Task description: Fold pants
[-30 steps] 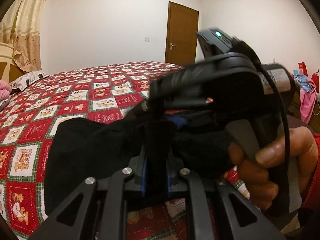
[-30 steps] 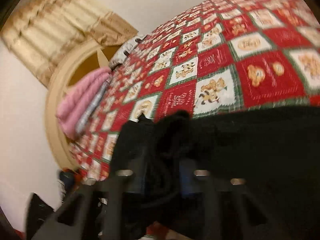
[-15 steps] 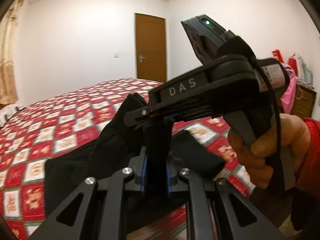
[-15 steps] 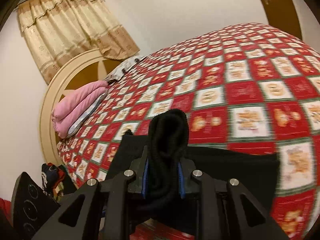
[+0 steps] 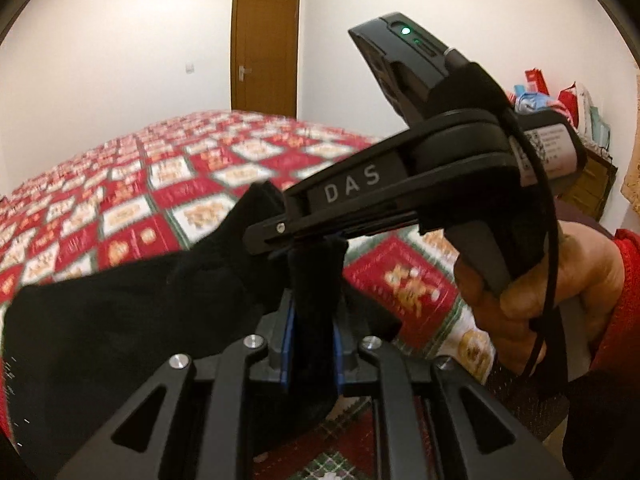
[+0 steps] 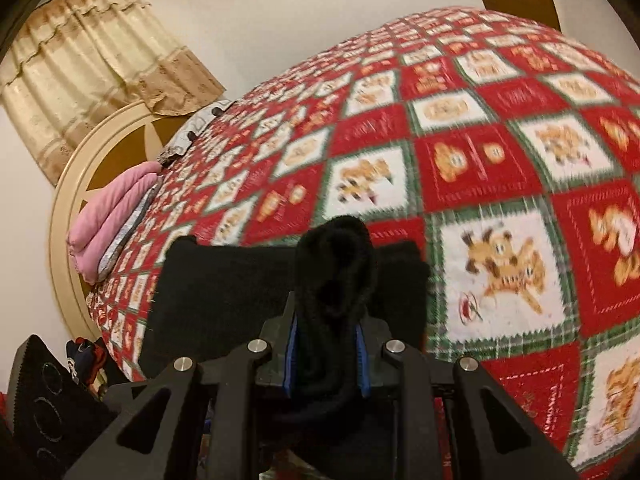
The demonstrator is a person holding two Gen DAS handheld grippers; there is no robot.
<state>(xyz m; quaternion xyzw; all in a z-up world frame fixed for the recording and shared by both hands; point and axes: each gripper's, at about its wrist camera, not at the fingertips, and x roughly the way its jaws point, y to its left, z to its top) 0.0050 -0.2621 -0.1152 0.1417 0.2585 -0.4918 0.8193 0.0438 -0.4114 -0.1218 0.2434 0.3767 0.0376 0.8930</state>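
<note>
**Black pants held up over the quilted bed by both tongs**

A white-walled bedroom holds a wide bed [image 6: 500, 128] covered by a red, white and green patchwork quilt printed with cartoon figures. A brown wooden door [image 5: 266, 46] stands in the far wall beyond the bed's far edge. At the head of the bed a round cream-and-brown headboard [image 6: 66, 208] rises below a beige pleated curtain [image 6: 92, 64], and a folded pink blanket [image 6: 112, 216] lies on the quilt against that headboard.

The black knitted pants [image 5: 120, 312] hang in the air over the bed's near edge, gathered into bunches. The left tongs [image 5: 312, 344], black with blue pads, have just been opening a little; a thick fold of the black fabric is between the pads, which press on it from both sides. The right tongs [image 6: 326, 344] stand narrow and clamp another rolled bunch of the same pants [image 6: 332, 276], whose end pokes up above the pads while the rest spreads dark and flat behind it, above the quilt.

In the left wrist view the right tongs' black body, lettered DAS, crosses the frame just above the fabric, gripped by a right hand [image 5: 532, 280] in a red sleeve [image 5: 624, 304].
</note>
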